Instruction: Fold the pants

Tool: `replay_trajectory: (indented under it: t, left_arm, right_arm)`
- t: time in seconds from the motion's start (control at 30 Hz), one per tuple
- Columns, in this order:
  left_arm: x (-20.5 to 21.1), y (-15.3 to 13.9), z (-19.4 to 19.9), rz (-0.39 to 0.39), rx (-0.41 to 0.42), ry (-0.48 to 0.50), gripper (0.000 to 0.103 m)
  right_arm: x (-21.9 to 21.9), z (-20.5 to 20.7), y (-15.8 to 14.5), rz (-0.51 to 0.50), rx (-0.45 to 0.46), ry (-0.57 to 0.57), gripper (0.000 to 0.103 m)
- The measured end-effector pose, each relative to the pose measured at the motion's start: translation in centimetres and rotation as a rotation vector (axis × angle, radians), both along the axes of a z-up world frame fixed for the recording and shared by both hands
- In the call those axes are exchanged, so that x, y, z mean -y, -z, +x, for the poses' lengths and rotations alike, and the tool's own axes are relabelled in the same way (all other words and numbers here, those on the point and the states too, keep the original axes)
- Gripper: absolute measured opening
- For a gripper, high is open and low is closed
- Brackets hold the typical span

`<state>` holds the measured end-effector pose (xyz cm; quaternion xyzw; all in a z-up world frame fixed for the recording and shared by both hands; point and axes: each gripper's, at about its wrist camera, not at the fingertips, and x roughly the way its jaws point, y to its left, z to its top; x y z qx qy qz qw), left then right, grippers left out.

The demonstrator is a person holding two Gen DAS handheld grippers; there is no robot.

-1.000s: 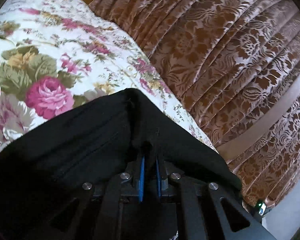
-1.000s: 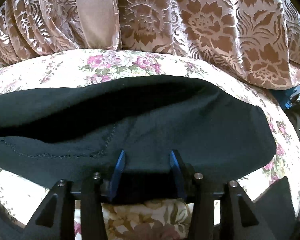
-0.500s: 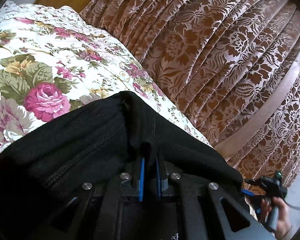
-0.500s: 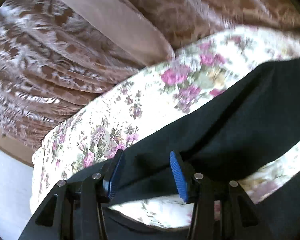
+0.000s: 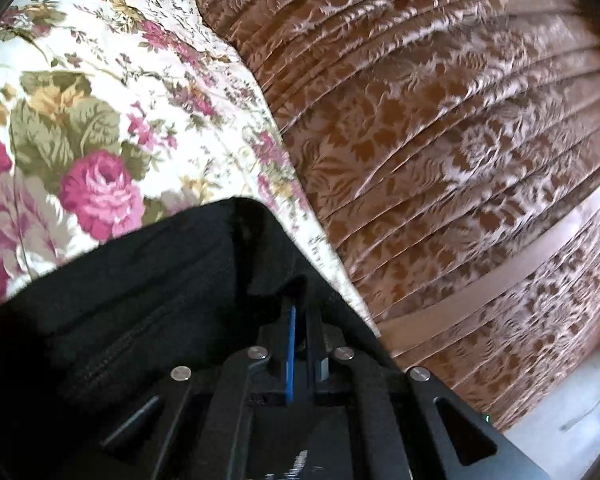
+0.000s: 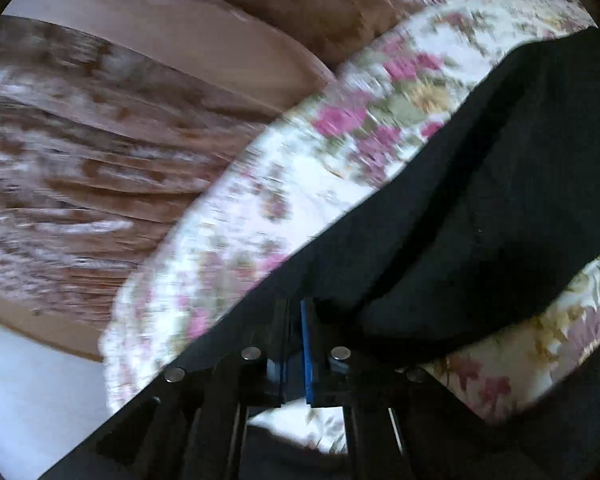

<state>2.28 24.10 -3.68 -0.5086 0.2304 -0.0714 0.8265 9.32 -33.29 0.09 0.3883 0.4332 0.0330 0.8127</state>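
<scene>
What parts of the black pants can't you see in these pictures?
- Left wrist view: the pants run off the bottom-left edge; the left gripper covers the pinched bit.
- Right wrist view: the pants leave the right edge; blur hides seams. The right gripper hides its pinched edge.

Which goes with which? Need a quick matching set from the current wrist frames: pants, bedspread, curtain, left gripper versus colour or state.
Things:
1. black fabric pants
2. floral bedspread
3. pleated damask curtain
4. left gripper

States:
A. brown with pale leaf pattern
B. shut on dark cloth
C. white with pink roses
D. plain black, stitched seam

Pairs: 1-D, 2-C, 3-A, 4-B
</scene>
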Motion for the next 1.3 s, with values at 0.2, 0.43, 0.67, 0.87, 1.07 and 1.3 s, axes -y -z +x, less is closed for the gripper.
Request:
replay_trajectory:
  t: [0.2, 0.43, 0.67, 0.87, 1.07, 1.3]
  left_arm:
    - [-3.6, -1.5, -2.5, -0.067, 0.051, -0.110, 0.000]
    - [-3.2, -0.6, -3.4, -0.071, -0.062, -0.090, 0.011]
    - [2.1, -1.4, -0.6, -0.008, -0.150, 0.017, 0.086]
    - [4.1, -1.2, 2.5, 0.075, -0.279, 0.064, 0.084]
    - [5.1, 0.7, 3.5, 0.050, -0.350, 0.158, 0.008]
    - [-0.1, -1.9, -0.1, -0.177, -0.185, 0.102, 0.006]
  right_arm:
    - [-3.0, -10.2, -6.3, -0.072, 0.403, -0.172, 0.004]
    - [-5.4, -13.7, -3.3, -0.098, 0.366, -0.261, 0.015]
    - [-6.5, -11.5, 0.1, -0.108, 0.218, -0.248, 0.024]
    - [-6.5, -12.2, 0.3, -0.121, 0.210, -0.241, 0.024]
    - [-6.0, -12.1, 0.5, -0.105, 0.168, -0.195, 0.025]
    - [-5.8, -12.0, -1.4, -0.127, 0.181, -0.187, 0.030]
